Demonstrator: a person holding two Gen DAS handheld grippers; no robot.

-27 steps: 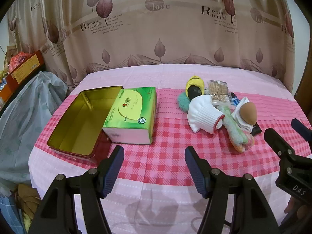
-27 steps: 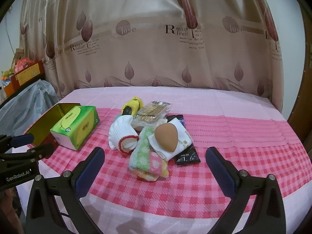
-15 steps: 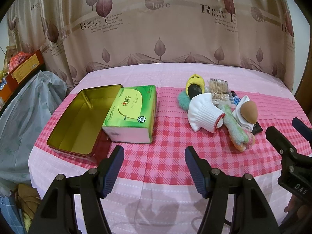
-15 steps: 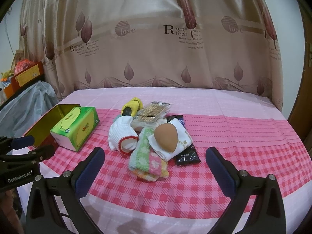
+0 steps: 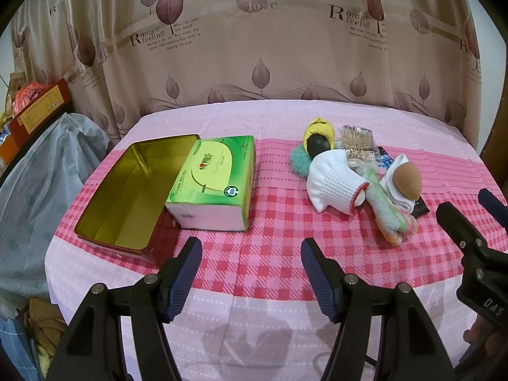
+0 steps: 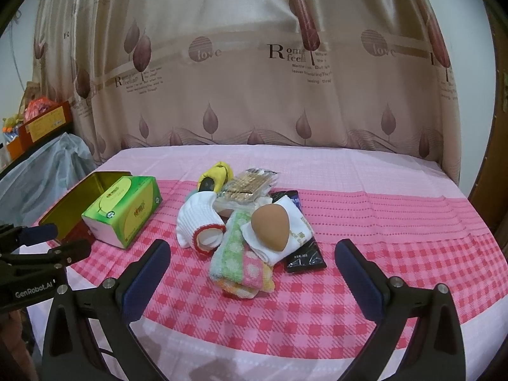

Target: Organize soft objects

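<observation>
Soft-object pile (white ribbed sock, pastel folded towel, tan egg-shaped sponge) on pink checked tabletop, directly ahead of right gripper, the nearer; left gripper faces open gold tin. Both grippers spread, empty.

Pink checked tablecloth, green tissue box

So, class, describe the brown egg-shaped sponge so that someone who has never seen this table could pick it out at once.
Start at the pink checked tablecloth and find the heap of soft things right of the green tissue box. At the heap's near right side, the sponge rests on a folded white sock. It is the only smooth, plain brown, egg-shaped piece; its neighbours are knitted, fluffy or wrapped.
</observation>
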